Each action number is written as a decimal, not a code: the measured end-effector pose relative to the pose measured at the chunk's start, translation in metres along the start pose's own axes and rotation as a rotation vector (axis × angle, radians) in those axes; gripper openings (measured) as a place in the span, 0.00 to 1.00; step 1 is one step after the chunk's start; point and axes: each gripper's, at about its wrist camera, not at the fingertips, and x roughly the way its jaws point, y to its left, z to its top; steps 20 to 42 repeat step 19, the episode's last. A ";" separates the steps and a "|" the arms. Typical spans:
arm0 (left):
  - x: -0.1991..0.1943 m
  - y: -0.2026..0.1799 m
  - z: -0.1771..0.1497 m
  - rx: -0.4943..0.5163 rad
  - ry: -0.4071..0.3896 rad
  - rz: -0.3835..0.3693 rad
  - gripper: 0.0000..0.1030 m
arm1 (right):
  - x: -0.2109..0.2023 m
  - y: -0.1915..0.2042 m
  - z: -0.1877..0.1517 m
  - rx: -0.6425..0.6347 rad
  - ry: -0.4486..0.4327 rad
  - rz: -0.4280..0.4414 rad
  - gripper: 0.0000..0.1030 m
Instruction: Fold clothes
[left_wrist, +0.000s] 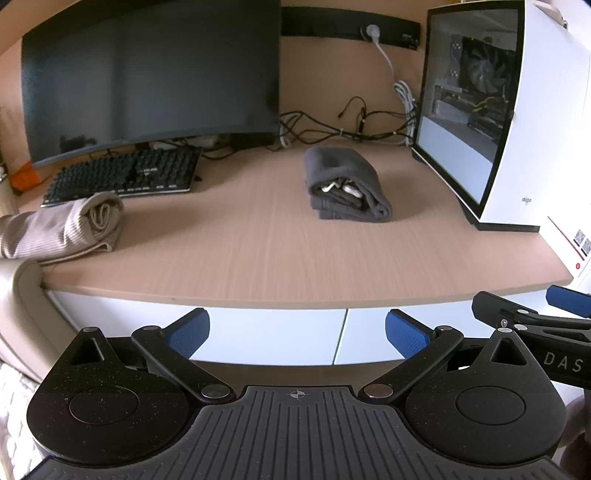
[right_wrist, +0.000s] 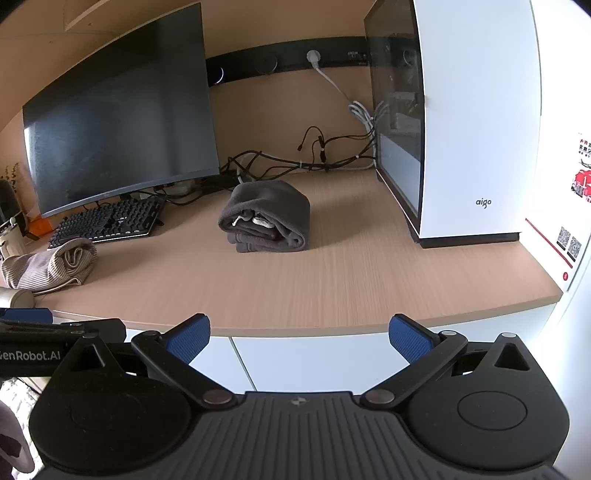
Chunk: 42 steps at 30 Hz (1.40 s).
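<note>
At the desk's (left_wrist: 295, 258) left edge lies a folded beige ribbed garment (left_wrist: 62, 229), just in front of the keyboard (left_wrist: 122, 177) and the dark monitor (left_wrist: 147, 81). Toward the middle, nearer the back edge, sits a folded dark grey garment (left_wrist: 345, 186) with white drawstrings showing, left of the white PC case (left_wrist: 517, 122). The left gripper (left_wrist: 297, 338) and right gripper (right_wrist: 299, 338) both hang off the front edge, jaws spread wide and empty. Both pieces look folded; the next move is probably fetching another garment or stopping
</note>
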 end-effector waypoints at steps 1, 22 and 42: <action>0.001 0.000 0.000 0.000 0.002 0.000 1.00 | 0.001 0.000 0.000 0.001 0.002 0.000 1.00; 0.053 0.010 0.023 0.000 0.085 -0.033 1.00 | 0.053 0.000 0.012 0.029 0.101 -0.028 1.00; 0.053 0.010 0.023 0.000 0.085 -0.033 1.00 | 0.053 0.000 0.012 0.029 0.101 -0.028 1.00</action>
